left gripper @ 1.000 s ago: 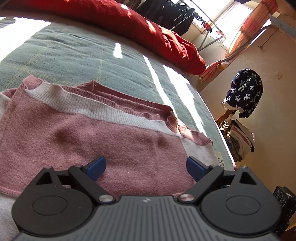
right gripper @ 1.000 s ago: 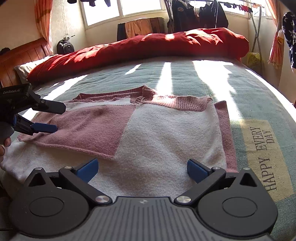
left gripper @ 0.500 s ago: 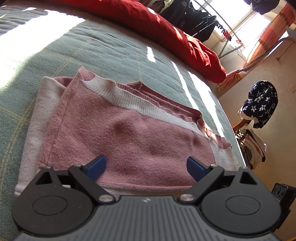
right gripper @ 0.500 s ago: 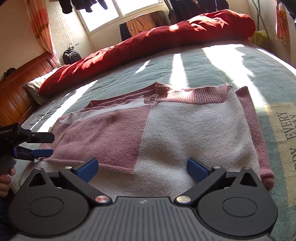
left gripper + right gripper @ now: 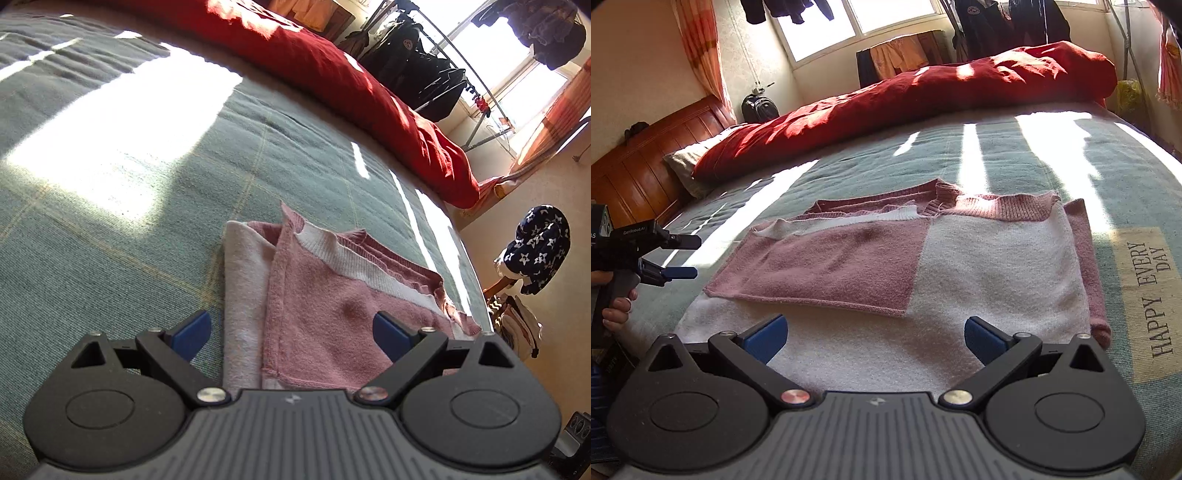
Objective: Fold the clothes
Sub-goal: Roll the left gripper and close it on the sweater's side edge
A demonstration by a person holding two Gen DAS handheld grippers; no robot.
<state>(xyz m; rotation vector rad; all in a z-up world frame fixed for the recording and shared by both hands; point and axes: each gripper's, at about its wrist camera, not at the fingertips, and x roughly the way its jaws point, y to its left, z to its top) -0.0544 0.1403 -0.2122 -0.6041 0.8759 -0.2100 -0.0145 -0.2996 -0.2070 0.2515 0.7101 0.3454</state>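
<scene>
We are in a home bedroom: a bed [image 5: 997, 147] with a green blanket, a wooden headboard [image 5: 646, 162], a pillow [image 5: 683, 162] and a rolled red duvet [image 5: 923, 99]. Clothes hang on a drying rack [image 5: 424, 62] by the sunlit window [image 5: 886, 18] with orange curtains [image 5: 701, 48].

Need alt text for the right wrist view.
A pink and white sweater lies partly folded on a green bed cover, before the open right hand-held gripper. The left hand-held gripper, open, hovers at left.
</scene>
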